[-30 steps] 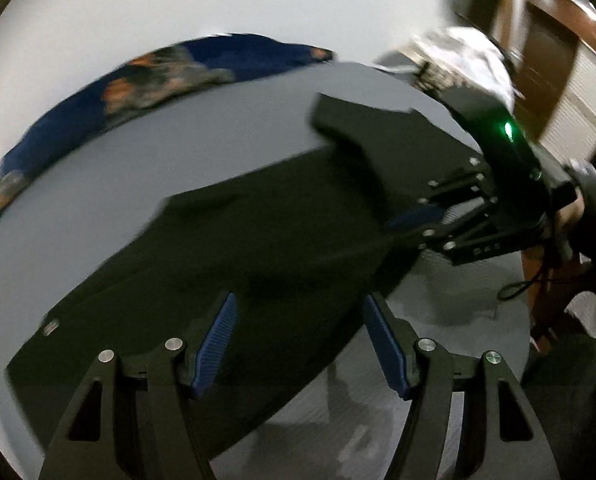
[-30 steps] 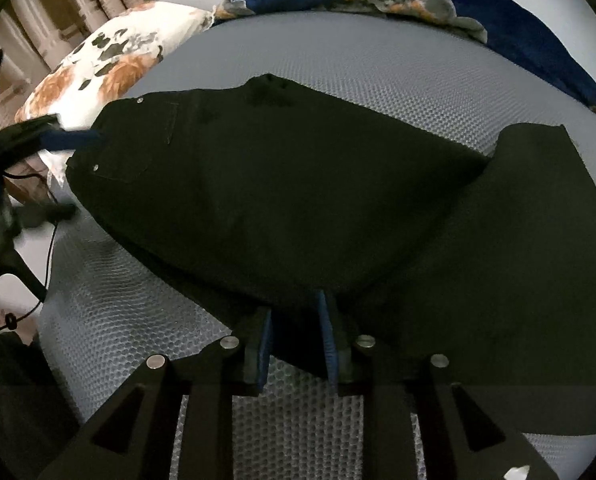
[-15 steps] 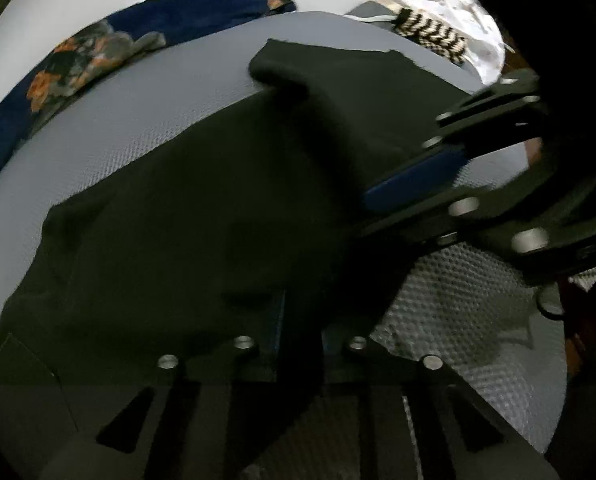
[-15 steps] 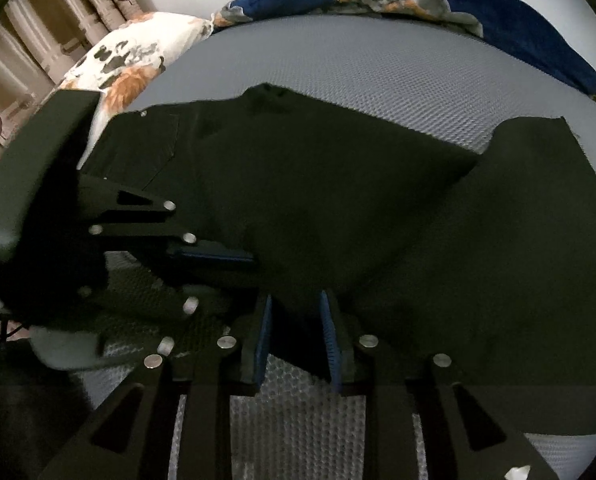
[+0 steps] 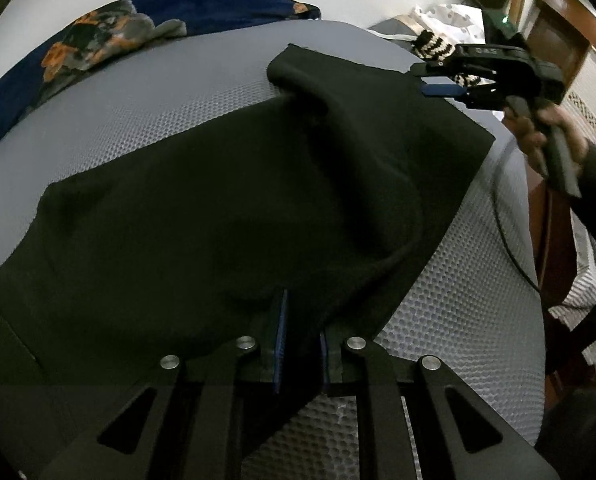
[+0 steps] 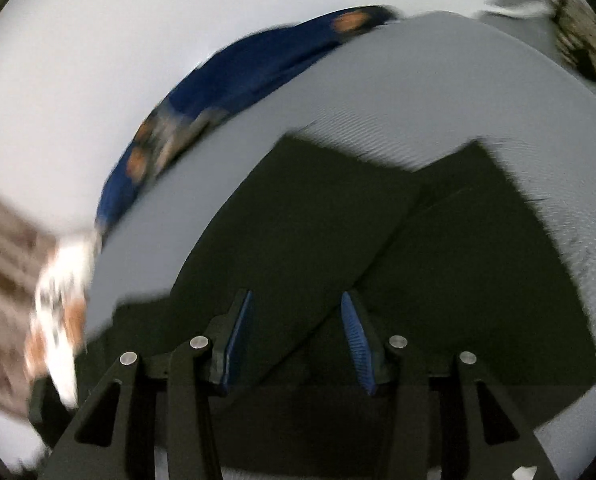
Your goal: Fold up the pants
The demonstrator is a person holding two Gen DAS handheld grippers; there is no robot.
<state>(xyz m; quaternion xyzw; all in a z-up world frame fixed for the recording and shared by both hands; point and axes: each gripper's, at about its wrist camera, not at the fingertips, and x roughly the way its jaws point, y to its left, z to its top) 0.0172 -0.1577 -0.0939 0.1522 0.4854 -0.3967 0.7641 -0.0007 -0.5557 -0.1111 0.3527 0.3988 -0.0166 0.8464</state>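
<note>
The black pants (image 5: 202, 216) lie spread on the grey mesh bed (image 5: 178, 100), with a raised fold running toward the near edge. My left gripper (image 5: 301, 320) is shut on the pants' near edge. My right gripper (image 6: 296, 316) is open and empty, hovering above the leg end of the pants (image 6: 377, 248). In the left wrist view the right gripper (image 5: 437, 80) is at the far right corner of the pants, held by a hand, above the cloth.
A dark blue floral blanket (image 5: 110, 36) lies along the bed's far edge by the white wall. A white floral pillow (image 6: 58, 292) is at the left in the blurred right wrist view. A striped item (image 5: 437, 46) and wooden furniture (image 5: 553, 32) stand at right.
My left gripper closed on the pants' near edge. My right gripper let go of that spot, opened, and swung away to the far leg end.
</note>
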